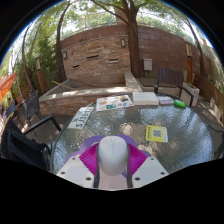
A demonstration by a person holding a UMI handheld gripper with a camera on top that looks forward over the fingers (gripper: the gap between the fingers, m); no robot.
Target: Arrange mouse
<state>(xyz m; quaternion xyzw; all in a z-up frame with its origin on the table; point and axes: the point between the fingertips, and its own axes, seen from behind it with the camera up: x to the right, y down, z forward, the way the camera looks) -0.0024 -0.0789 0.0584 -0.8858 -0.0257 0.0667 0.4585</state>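
A pale grey computer mouse (112,158) sits between my gripper's two fingers, its rounded back toward the camera. Both purple pads (90,157) press against its sides, so my gripper (112,165) is shut on the mouse and holds it just above a round glass patio table (185,130). The mouse hides the table surface right under it.
On the table beyond the fingers lie a yellow card (156,133), a white paper sheet (114,102), a white box (145,98), a striped strip (81,119) and a green object (180,103). Dark chairs (35,125) stand around. A brick wall and trees rise behind.
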